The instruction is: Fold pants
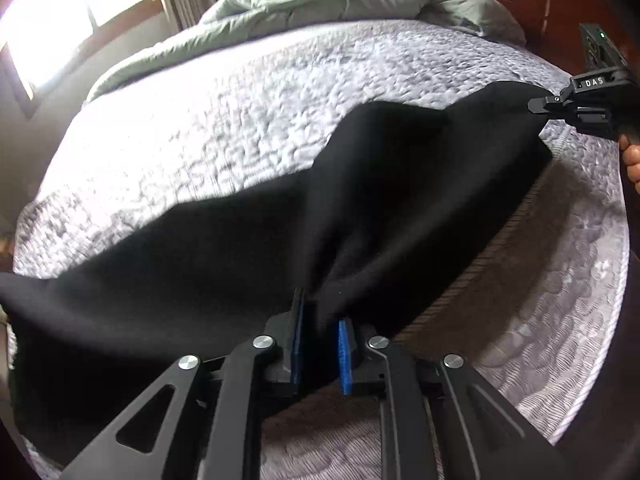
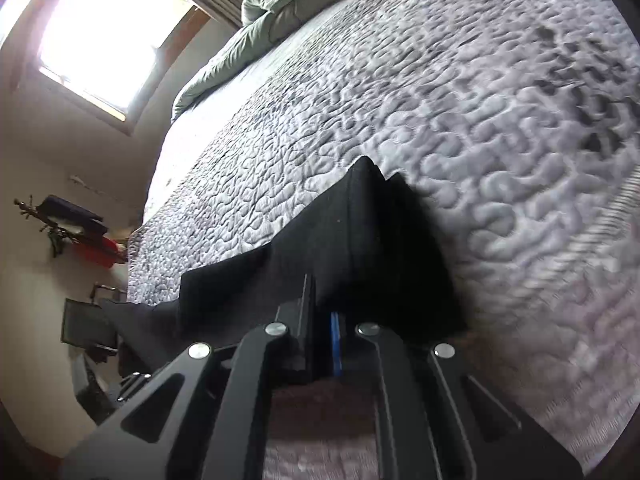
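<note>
Far left of the left wrist view, the black pants (image 1: pixel 248 248) sag off toward the frame edge, the cloth stretched wide across a quilted grey bedspread (image 1: pixel 224 112). Mid-frame, the left gripper (image 1: pixel 321 332) angles steeply down at the bed, its blue pads (image 1: pixel 345 356) pinched on a bunched fold of the pants; the jaws stand nearly together with fabric wedged between them. The cloth fans out from that pinch in deep creases. At upper right, the right gripper (image 1: pixel 538 105) comes in from the side, tips nipped on the far corner of the pants and holding that edge taut above the bed, with the person's hand (image 1: pixel 632 162) just showing on its handle at the frame edge (only fingers visible). A rumpled green comforter (image 1: pixel 320 4) lies heaped at the head of the bed, well apart from the pants. In the right wrist view, a bright window (image 2: pixel 104 36) sits at left, with cluttered shelves below it. The right gripper (image 2: pixel 324 320) tilts downward, jaws clamped tight on a folded black edge of the pants (image 2: pixel 360 240), which rises in a peak just past the fingertips and trails off left along the bedspread (image 2: pixel 480 120).
</note>
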Demonstrator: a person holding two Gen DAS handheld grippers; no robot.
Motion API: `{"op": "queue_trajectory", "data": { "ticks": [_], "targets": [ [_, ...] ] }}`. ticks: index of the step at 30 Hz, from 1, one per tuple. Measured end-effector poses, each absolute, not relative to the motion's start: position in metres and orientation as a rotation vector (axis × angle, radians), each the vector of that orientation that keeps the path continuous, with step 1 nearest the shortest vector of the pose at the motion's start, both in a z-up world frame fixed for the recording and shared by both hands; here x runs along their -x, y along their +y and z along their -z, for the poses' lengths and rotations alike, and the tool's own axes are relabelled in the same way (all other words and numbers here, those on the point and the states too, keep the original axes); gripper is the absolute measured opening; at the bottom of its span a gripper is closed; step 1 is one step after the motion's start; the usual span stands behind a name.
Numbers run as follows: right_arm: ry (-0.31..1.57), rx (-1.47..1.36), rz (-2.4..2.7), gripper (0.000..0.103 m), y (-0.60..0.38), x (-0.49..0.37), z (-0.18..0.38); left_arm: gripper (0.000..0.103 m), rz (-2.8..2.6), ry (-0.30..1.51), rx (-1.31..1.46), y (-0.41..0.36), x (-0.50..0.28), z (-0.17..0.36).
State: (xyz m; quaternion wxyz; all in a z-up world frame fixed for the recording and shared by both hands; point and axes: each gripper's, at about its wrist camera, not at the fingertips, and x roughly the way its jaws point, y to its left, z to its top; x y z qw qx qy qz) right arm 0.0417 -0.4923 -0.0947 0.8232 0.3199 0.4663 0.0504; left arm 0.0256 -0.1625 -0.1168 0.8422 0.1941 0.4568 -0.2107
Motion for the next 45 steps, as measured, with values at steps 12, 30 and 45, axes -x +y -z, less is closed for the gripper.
{"op": "queue_trajectory", "data": {
  "ticks": [12,30,45],
  "targets": [
    [1.078,-0.554,0.153,0.037,-0.482,-0.016,0.104,0.016,0.429,1.022,-0.401,-0.175,-0.027,0.149],
    [1.215,-0.323,-0.075,0.041,-0.274,-0.074,0.135,0.049,0.408,1.056,-0.216,-0.132,-0.020,0.122],
    [1.203,-0.325,-0.073,0.041,-0.263,-0.081,0.138,0.061,0.097,1.231,0.390,0.070,-0.107,0.124]
  ]
}}
